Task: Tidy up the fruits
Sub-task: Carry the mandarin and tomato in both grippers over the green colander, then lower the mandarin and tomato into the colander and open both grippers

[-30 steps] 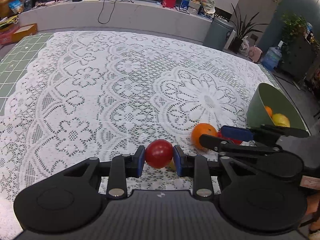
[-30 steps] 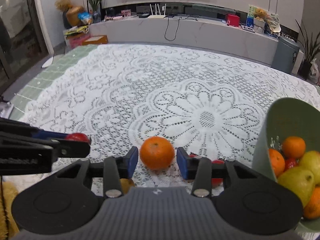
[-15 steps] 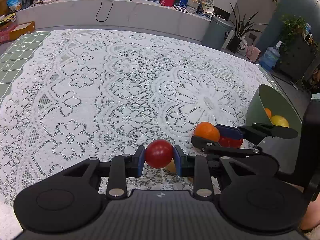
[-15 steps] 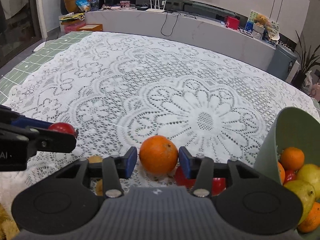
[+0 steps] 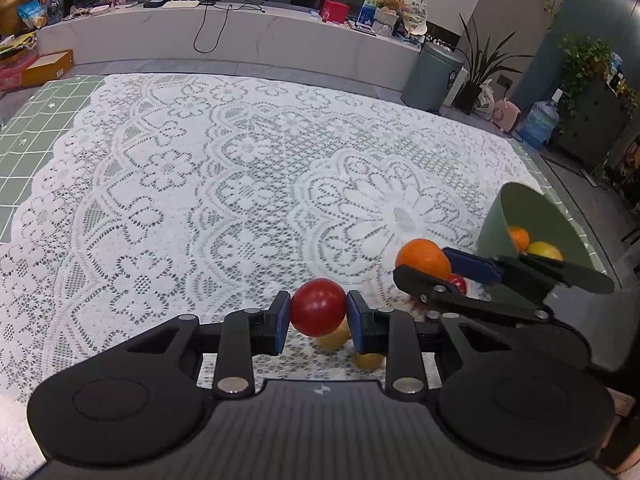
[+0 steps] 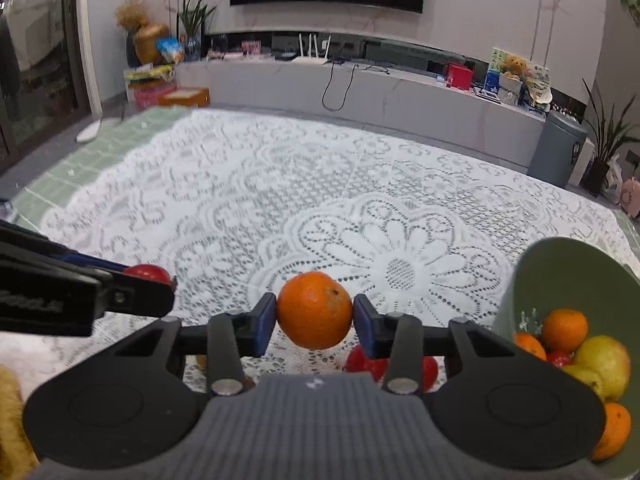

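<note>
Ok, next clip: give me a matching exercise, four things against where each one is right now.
Things:
1. red fruit
2. orange
3. yellow-green fruit
4. white router

Places:
A. inside the green bowl
B. between the pads of the right tongs
C. on the long shelf under the TV
D. between the pads of the left tongs

Pairs: 1-D, 2-B, 3-A, 4-C

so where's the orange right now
The orange sits between the right gripper pads as they close, above the lace cloth, left of the green bowl; the left wrist view shows it at right.
</note>
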A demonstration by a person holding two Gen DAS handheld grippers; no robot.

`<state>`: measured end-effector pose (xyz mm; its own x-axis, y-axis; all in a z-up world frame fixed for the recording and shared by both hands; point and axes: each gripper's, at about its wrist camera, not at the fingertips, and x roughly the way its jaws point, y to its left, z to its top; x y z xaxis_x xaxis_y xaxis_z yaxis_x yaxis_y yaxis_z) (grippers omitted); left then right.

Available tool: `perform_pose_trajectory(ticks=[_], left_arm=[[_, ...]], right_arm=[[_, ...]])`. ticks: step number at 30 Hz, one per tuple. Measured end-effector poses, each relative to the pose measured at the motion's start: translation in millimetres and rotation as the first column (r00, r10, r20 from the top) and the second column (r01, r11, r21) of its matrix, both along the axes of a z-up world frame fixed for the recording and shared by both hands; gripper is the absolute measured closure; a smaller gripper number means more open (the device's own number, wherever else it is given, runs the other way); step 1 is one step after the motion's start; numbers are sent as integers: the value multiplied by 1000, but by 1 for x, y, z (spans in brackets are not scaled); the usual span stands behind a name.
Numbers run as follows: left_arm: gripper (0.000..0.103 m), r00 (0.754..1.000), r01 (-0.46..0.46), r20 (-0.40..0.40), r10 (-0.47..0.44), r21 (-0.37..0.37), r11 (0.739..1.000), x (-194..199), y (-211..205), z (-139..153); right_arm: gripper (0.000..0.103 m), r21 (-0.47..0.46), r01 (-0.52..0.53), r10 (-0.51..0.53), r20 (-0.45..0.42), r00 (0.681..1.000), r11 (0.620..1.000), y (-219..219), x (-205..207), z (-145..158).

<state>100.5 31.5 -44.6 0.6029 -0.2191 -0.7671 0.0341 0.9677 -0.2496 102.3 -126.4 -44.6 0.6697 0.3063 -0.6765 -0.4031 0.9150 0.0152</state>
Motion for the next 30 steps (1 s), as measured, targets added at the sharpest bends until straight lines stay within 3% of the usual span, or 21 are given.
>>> perform_pose_trajectory(ticks=[9, 18, 30], left_arm=[[69, 997, 64, 41, -64, -5, 998, 4, -35, 24], [69, 979, 186, 85, -183, -21, 982, 20, -93, 42], [69, 932, 349, 99, -349, 21, 937, 47, -172, 38]], right_arm=[[64, 123, 62, -63, 4, 998, 990, -43, -13, 40], [64, 131, 140, -148, 57, 987, 981, -111, -10, 81], [64, 50, 288, -288, -8, 958, 956, -207, 14, 71]])
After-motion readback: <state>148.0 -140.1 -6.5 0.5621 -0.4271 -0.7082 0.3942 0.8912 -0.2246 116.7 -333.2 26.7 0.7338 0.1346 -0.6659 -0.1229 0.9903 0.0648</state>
